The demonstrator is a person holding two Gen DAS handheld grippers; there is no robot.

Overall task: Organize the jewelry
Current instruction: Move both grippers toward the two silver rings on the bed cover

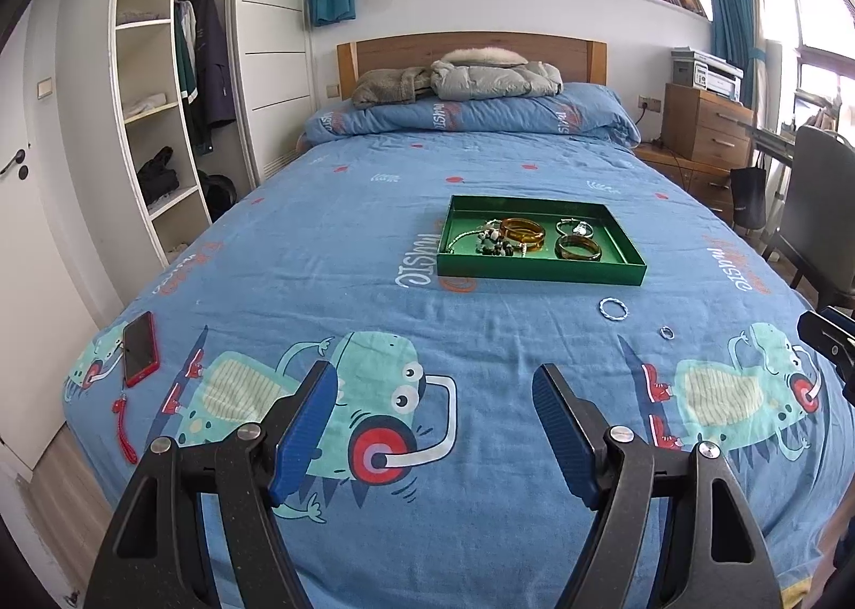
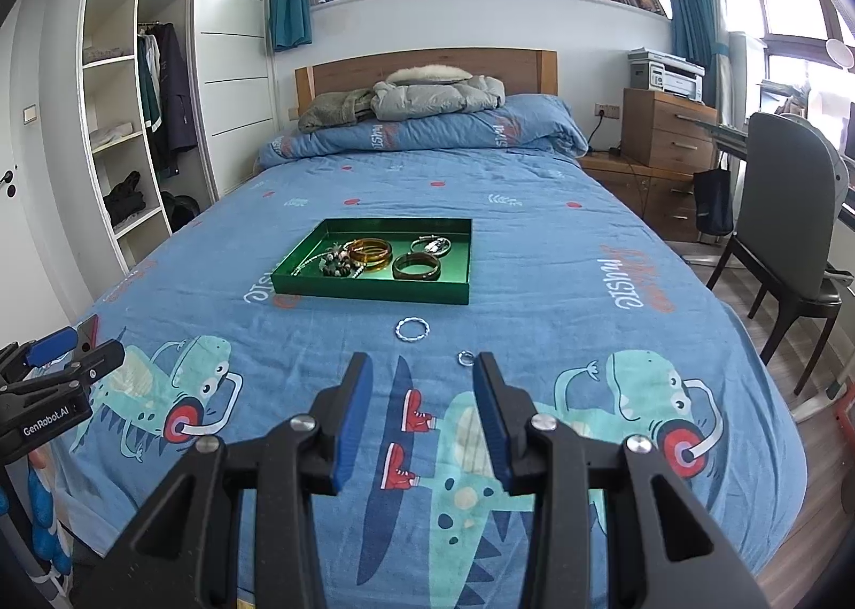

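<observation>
The green tray (image 2: 374,291) lies flat mid-bed, long axis running left-right, holding bangles (image 2: 368,252). Near it on the bedspread (image 2: 534,256) lie a twisted bracelet (image 2: 412,329) and small ring (image 2: 465,357), both flat. Left gripper (image 1: 433,395) and right gripper (image 2: 422,379) both hover with jaws apart, empty.

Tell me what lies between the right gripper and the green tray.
Two loose pieces on the bedspread: a small ring near the right gripper, then a twisted silver bracelet before the green tray. Right wrist view.
</observation>
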